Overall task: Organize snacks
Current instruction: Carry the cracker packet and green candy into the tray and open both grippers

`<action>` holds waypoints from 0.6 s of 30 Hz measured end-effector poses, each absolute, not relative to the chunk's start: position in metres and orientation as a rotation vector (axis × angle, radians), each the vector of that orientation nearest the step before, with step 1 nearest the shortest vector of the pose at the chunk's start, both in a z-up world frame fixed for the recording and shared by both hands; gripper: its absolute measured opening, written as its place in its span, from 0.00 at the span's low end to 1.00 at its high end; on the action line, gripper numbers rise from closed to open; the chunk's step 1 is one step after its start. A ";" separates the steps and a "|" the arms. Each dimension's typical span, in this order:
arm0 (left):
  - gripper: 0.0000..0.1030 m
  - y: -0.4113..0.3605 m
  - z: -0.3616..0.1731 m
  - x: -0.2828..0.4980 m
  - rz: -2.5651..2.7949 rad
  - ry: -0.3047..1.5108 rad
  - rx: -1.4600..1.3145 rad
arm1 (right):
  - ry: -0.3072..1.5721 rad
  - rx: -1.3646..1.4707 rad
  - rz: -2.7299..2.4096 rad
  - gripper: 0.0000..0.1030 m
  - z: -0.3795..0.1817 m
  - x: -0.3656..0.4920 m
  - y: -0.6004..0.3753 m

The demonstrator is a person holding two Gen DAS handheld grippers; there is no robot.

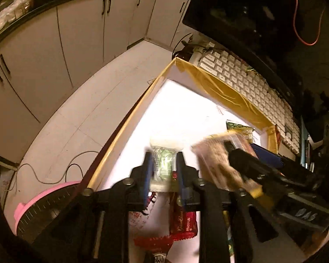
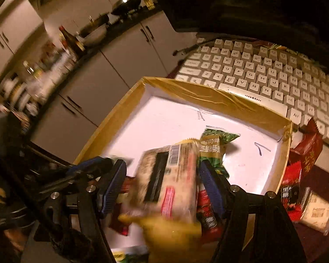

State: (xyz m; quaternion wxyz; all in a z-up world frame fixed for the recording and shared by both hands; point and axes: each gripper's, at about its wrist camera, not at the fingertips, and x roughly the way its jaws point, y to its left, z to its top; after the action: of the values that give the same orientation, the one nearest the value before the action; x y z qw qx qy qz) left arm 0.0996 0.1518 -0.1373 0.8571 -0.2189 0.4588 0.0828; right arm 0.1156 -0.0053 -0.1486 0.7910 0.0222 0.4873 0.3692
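Note:
A white box with a tan taped rim (image 1: 221,87) (image 2: 208,94) sits in front of a keyboard. My left gripper (image 1: 164,160) is shut on a small clear packet with green contents (image 1: 164,164), held over the box floor. My right gripper (image 2: 162,171) holds a beige and yellow snack pack (image 2: 168,175) between its blue pads, blurred by motion; it also shows in the left wrist view (image 1: 219,160). A green snack bag (image 2: 217,142) (image 1: 241,130) lies in the box near its far right corner. Red packets (image 1: 182,221) lie in the box under my left gripper.
A white keyboard (image 2: 263,74) (image 1: 252,83) lies behind the box. Red snack bags (image 2: 300,164) and a pale wrapped packet (image 2: 318,212) lie right of the box. A pink round object (image 1: 39,201) stands left of the box. White cabinets (image 1: 65,43) line the far side.

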 end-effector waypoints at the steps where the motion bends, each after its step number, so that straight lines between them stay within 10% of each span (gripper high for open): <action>1: 0.41 0.151 -0.134 0.096 0.174 0.950 -0.467 | 1.039 0.077 0.801 0.69 -0.143 0.114 -0.013; 3: 0.61 0.148 -0.123 0.087 0.181 0.907 -0.474 | 1.011 0.123 0.806 0.70 -0.129 0.108 -0.031; 18: 0.71 0.055 -0.083 0.018 0.025 0.723 -0.442 | 1.040 0.176 0.537 0.72 -0.164 0.147 -0.173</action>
State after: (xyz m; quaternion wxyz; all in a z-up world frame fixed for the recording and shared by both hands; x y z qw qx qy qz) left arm 0.0182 0.0545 -0.0833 0.9114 -0.2147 0.3509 0.0121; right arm 0.1473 -0.1729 -0.1644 0.8300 0.0830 0.4900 0.2531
